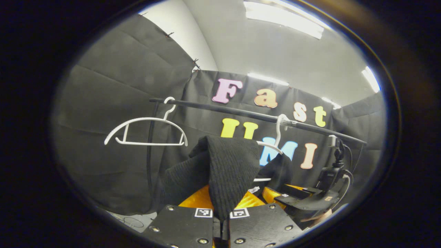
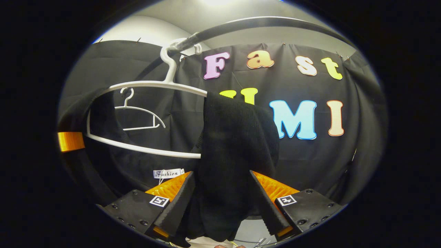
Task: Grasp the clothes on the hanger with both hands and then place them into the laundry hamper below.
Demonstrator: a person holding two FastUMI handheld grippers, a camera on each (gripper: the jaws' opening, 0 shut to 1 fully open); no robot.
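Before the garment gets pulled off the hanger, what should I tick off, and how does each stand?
1. Left tool gripping the black garment: ok, fingers closed on a fold.
2. Right tool gripping the garment: cannot tell; cloth lies between its fingers, which stand apart.
3. Garment free of the white hanger: not ok, still draped over it.
4. Hanger hooked on the black rail: ok.
5. Second hanger out of the way: ok, bare and off to the side.
6. Laundry hamper position below: cannot tell.

L gripper [image 1: 220,225] fingers closed tight; R gripper [image 2: 222,206] fingers apart (wide).
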